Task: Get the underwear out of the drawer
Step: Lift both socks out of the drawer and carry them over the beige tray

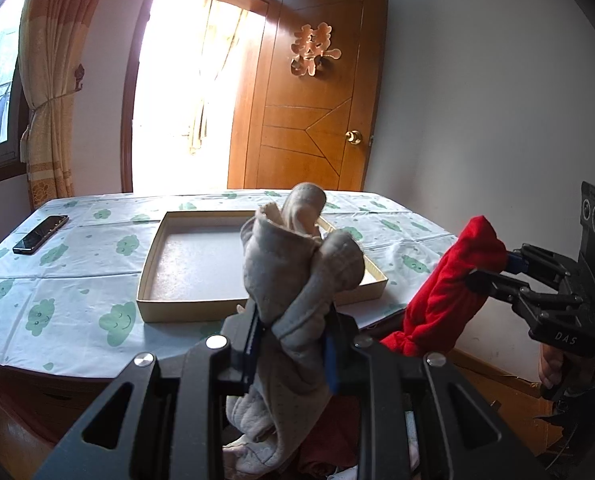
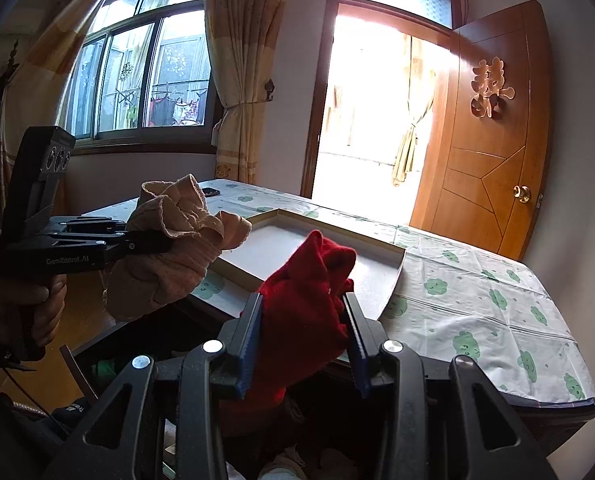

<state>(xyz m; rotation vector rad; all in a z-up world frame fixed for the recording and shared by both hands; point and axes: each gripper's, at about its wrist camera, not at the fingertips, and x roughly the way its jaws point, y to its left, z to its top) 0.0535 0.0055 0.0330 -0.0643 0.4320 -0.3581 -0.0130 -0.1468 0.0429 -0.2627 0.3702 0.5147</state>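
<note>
My left gripper (image 1: 293, 320) is shut on a bunched beige-grey pair of underwear (image 1: 297, 264), held up in front of the table; the same garment (image 2: 173, 240) and gripper (image 2: 165, 245) show at the left of the right wrist view. My right gripper (image 2: 303, 304) is shut on a red pair of underwear (image 2: 305, 304), also lifted; in the left wrist view that red piece (image 1: 445, 292) hangs at the right from the right gripper (image 1: 487, 270). Below both grippers the open drawer (image 2: 281, 432) is dark, with more clothes in it.
A shallow open cardboard box (image 1: 153, 264) lies on the table (image 1: 57, 280) with the green-cloud cloth. A black phone (image 1: 40, 234) rests at the table's far left. Behind are a wooden door (image 1: 313, 92), a bright doorway and curtains. A hand (image 2: 37, 304) grips the left handle.
</note>
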